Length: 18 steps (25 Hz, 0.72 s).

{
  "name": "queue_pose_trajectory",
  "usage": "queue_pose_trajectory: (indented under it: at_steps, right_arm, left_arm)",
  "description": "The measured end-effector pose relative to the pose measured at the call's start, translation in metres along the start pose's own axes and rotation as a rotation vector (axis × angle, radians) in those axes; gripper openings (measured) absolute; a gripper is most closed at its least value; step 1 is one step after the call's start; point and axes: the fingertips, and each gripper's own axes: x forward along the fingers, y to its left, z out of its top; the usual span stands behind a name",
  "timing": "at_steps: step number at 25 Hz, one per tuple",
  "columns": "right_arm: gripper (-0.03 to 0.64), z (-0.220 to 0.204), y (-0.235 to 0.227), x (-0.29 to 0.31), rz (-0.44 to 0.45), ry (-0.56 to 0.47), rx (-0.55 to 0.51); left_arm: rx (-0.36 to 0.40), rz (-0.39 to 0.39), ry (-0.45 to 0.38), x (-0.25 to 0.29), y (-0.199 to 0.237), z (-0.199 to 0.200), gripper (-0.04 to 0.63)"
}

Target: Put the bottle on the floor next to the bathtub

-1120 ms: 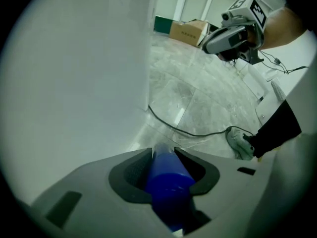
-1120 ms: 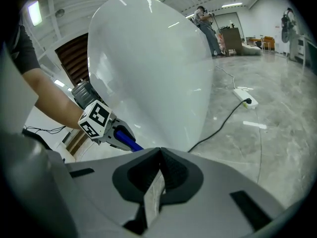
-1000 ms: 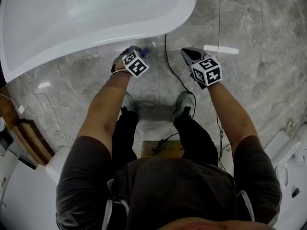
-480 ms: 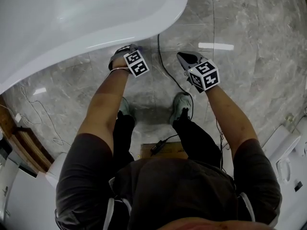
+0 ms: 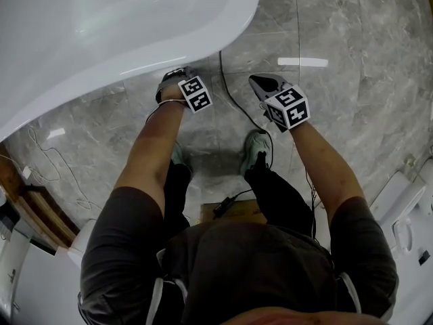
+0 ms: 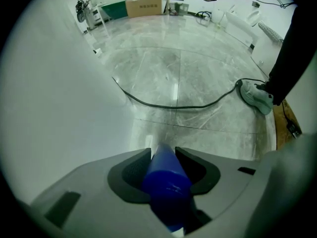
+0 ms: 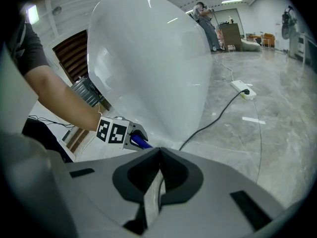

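One bottle (image 6: pixel 166 182), blue, clamped in left gripper (image 6: pixel 163 151) jaws at lower centre, just beside tub (image 6: pixel 59 108) at left, near floor (image 6: pixel 198 78). Right gripper (image 7: pixel 159 151) jaws pressed together.

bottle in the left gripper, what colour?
Blue. The bottle shows best in the left gripper view, clamped between the jaws.

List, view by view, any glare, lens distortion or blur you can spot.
Head view: a white bar of glare lies on the floor. Left gripper view: fisheye bending with black corners, and the close bottle looks soft. Right gripper view: the same fisheye, with bright light streaks reflected on the tub.
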Motion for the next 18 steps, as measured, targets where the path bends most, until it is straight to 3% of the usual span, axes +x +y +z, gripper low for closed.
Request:
queue_pose_trajectory:
  at_steps: [9,15,18]
  right_arm:
    - [-0.008,0.009,0.024,0.002,0.005,0.011,0.023]
    - [-0.008,0.037,0.060,-0.018,0.011,0.019,0.020]
    - [-0.008,0.058,0.082,-0.046,0.003,0.022,0.023]
  left_arm:
    - [-0.106,0.011,-0.025,-0.030,-0.003,-0.015,0.263]
    - [-0.192,0.032,-0.045,-0.091,-0.009,-0.032,0.278]
    - [-0.304,0.021,-0.075,-0.138,-0.017,-0.039,0.278]
